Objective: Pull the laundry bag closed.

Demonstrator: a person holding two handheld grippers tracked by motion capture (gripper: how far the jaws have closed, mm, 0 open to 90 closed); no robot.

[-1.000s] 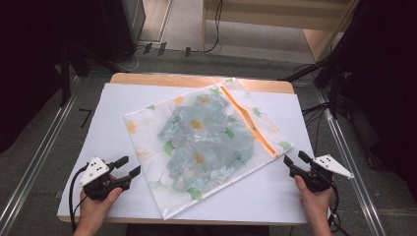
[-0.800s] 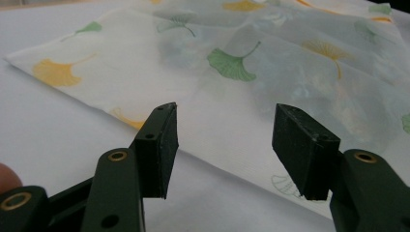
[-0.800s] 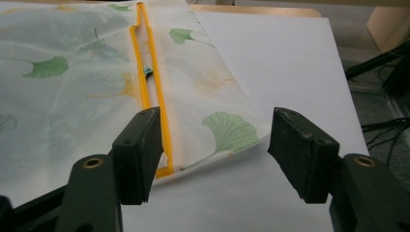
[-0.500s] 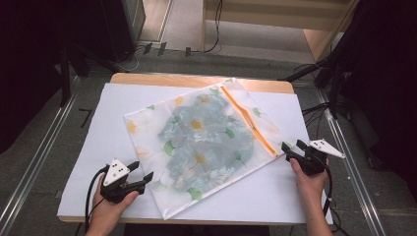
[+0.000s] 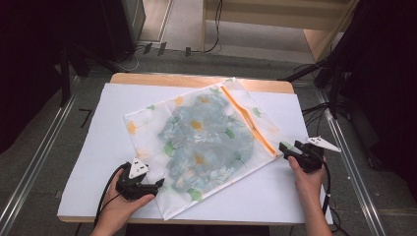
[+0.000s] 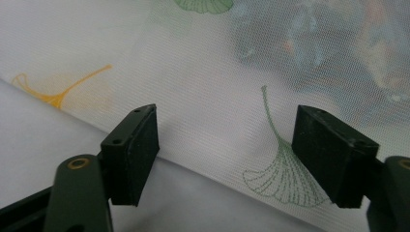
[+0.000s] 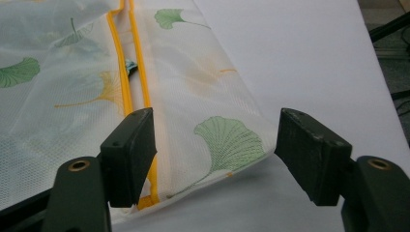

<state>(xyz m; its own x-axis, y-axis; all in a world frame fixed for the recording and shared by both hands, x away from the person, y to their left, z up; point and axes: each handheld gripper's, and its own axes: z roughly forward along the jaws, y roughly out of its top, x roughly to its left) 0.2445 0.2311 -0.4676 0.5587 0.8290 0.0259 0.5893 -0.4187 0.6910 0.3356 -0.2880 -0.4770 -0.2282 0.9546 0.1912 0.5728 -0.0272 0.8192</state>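
I see the mesh bag (image 5: pixel 206 142) lying flat on the white sheet (image 5: pixel 98 123). My left gripper (image 5: pixel 156 184) has just been opening at its near edge; the right gripper (image 5: pixel 284 148) likewise, spread at the zipper (image 7: pixel 121 82) corner (nothing pinched).

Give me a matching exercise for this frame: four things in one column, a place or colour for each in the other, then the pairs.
Things:
1. left gripper
2. right gripper
3. zipper
4. table sheet

Descriptions:
A. orange, running along the mesh bag's far right edge
B. plain white
C. at the bag's corner where the zipper ends, jaws apart
D. at the bag's near edge by a green leaf print, jaws apart

Pairs: 1-D, 2-C, 3-A, 4-B
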